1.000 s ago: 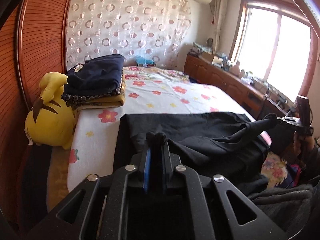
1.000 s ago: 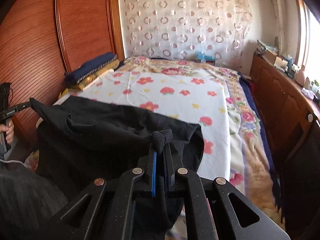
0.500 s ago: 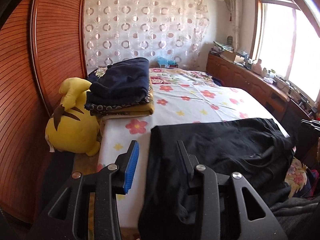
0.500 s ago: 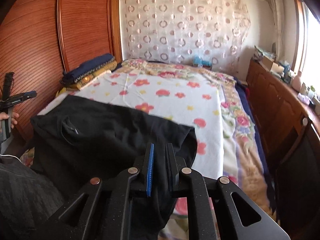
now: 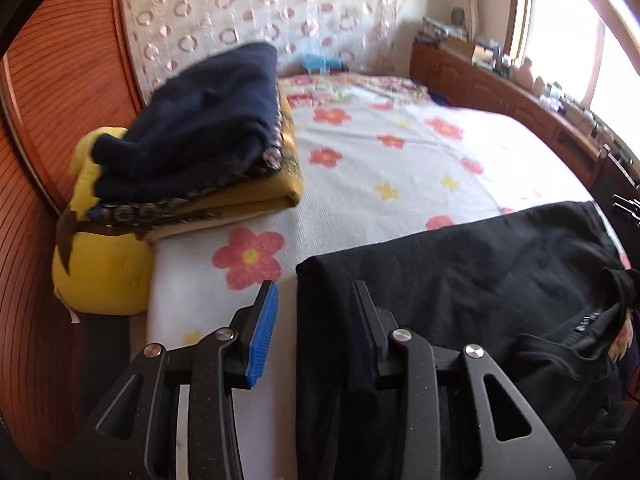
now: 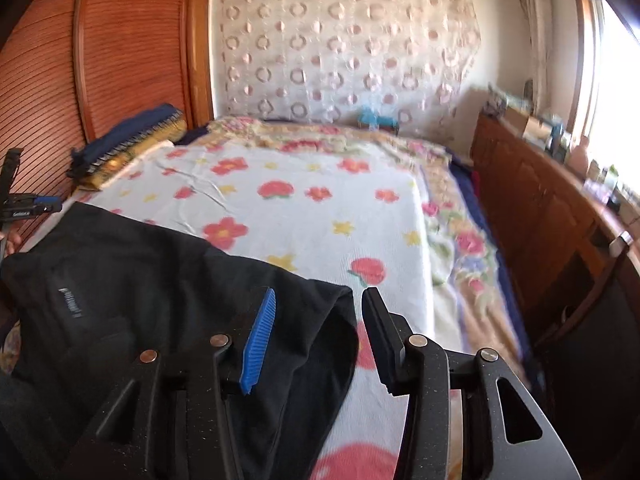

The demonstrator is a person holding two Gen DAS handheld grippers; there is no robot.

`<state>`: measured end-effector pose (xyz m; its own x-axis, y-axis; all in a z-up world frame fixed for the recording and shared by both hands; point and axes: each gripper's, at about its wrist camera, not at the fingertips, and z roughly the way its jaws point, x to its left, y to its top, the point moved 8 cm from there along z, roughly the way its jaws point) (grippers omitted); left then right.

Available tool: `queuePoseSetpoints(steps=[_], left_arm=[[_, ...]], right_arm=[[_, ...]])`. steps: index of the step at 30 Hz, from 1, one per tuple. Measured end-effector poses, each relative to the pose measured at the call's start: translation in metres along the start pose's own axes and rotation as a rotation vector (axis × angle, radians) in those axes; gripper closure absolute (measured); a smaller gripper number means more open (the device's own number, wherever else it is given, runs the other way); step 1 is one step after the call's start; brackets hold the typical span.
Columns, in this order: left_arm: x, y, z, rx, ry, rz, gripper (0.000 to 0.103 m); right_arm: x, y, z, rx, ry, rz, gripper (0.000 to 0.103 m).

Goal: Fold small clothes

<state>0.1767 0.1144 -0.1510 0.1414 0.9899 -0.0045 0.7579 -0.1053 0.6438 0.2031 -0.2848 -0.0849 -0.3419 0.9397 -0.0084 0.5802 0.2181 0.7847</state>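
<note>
A black garment point(image 5: 460, 264) lies spread across the near end of the flowered bed point(image 5: 400, 160), with its lower part hanging over the edge. My left gripper point(image 5: 315, 286) is open over the garment's left corner; the cloth edge lies between the blue pads, which are not pressing it. In the right wrist view the same garment point(image 6: 140, 264) fills the lower left. My right gripper point(image 6: 320, 292) hovers at its right corner with its jaws opening, the cloth loose between them.
A stack of folded clothes point(image 5: 200, 140), navy over yellow, sits on the bed's left side above a yellow plush toy point(image 5: 100, 264). A wooden wardrobe point(image 6: 132, 40) stands on the left. A low wooden cabinet point(image 6: 540, 208) runs under the window on the right.
Both grippers were shut on the black garment's corners and held it up. They have let go, the garment now lies flat on the bed, and both have moved closer to it.
</note>
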Motion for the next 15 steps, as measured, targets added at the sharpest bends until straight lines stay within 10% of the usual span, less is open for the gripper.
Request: queuePoseSetpoints(steps=[15], left_arm=[[0.014,0.0,0.021,-0.004,-0.046,-0.105,0.063]], right_arm=[[-0.004,0.015,0.031,0.115,0.027,0.089,0.05]])
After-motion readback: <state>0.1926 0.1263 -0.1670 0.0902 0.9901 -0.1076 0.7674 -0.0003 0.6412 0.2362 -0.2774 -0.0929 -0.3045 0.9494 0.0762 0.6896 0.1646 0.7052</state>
